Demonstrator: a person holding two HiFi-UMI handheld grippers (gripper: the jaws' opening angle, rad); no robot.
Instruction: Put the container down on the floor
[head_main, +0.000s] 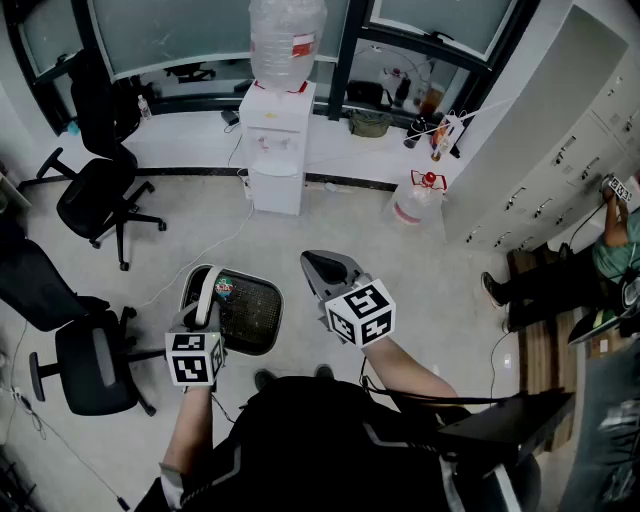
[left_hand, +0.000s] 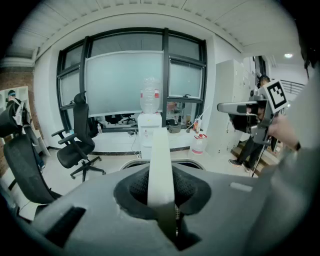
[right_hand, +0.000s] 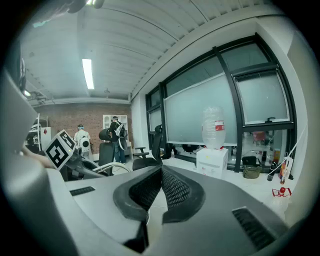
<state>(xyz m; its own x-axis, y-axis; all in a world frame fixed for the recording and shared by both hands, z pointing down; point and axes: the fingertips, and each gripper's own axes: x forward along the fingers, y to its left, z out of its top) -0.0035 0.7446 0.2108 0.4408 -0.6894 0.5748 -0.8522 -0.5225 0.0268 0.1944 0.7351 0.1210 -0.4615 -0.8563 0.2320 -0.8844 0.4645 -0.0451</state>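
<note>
Cool, even indoor light is filling all three views. A ceiling strip (right_hand: 88, 73) is glowing, slightly blown out; a small lamp (left_hand: 288, 55) is shining at upper right of the left gripper view. The windows (left_hand: 125, 82) are giving flat, frosted daylight without hard glare. The floor (head_main: 300, 240) is reflecting softly, and the chairs (head_main: 95, 200) are casting faint, diffuse shadows. Both gripper views are bending strongly toward the edges, with corners falling to black. The handle (left_hand: 161, 160), close to the lens, is blurring. The head view is reading sharp at centre.
</note>
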